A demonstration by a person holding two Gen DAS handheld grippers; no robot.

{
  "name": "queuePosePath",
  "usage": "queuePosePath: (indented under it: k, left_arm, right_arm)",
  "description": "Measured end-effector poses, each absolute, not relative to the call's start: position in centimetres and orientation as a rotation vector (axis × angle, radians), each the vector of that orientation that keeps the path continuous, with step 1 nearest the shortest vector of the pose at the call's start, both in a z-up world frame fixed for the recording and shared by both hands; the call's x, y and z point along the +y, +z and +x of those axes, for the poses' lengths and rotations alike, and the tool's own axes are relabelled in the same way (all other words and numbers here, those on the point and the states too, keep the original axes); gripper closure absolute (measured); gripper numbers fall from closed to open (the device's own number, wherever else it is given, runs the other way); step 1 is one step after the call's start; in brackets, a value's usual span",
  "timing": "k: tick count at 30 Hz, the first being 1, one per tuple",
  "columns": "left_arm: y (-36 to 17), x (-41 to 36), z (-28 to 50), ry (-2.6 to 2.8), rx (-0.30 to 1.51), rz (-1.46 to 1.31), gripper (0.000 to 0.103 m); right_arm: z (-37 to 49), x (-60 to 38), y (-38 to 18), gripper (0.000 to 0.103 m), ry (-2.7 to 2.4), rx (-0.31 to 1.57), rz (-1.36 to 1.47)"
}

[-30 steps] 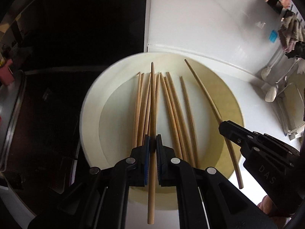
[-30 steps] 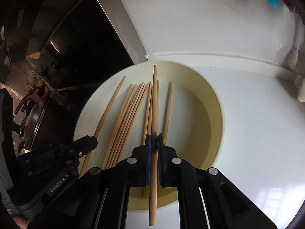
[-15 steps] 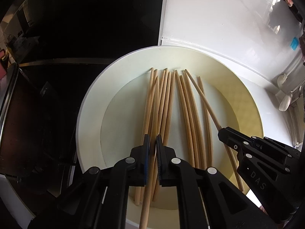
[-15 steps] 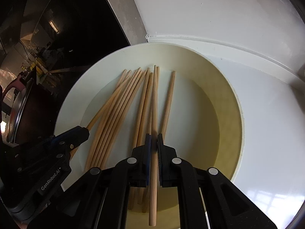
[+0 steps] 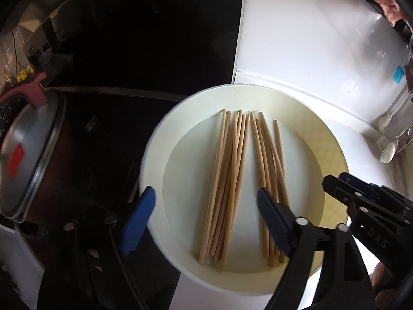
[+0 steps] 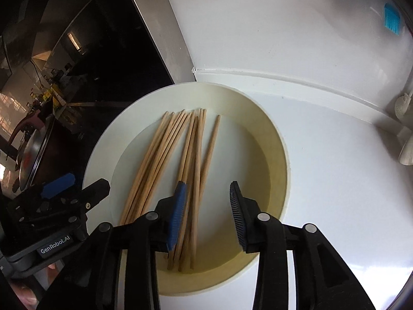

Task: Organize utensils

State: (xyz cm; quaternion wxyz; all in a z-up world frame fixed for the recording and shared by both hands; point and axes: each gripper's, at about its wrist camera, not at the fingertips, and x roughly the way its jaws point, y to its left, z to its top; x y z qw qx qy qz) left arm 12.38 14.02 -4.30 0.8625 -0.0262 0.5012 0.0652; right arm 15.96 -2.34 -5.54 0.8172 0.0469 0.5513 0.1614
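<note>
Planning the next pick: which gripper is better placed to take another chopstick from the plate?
Probably the left gripper: its wide-open jaws straddle the left bundle of chopsticks on the plate. The right gripper is open more narrowly, over the bundle's edge.

Both wrist views look steeply down, close; sharing the plate [image 5: 155, 155].

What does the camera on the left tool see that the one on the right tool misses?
Only the left wrist view shows the pink cloth at top right and the metal spoons hanging beside the white one.

Only the right wrist view shows the lit shelves reflected in the dark panel, and the label on the left hand-held gripper.

Both show the cream plate holding the wooden chopsticks, the blue sticker on the wall, the lidded pot, and both hand-held grippers, the right one too, open with nothing gripped.
</note>
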Motion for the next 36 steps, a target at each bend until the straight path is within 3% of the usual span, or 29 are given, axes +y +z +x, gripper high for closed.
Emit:
queuePosePath:
  k: [10, 36]
  left_arm:
    - [-0.9, 13.3, 8.8, 0.135, 1.009, -0.08, 0.01]
    - [2.1, 12.9, 6.4, 0.177, 0.963, -0.081, 0.006]
  right_arm:
    - [12.2, -4.0, -1.3, 0.047, 0.337, 1.133, 0.058]
    - [9.6, -5.9, 1.4, 0.041, 0.302, 1.127, 0.078]
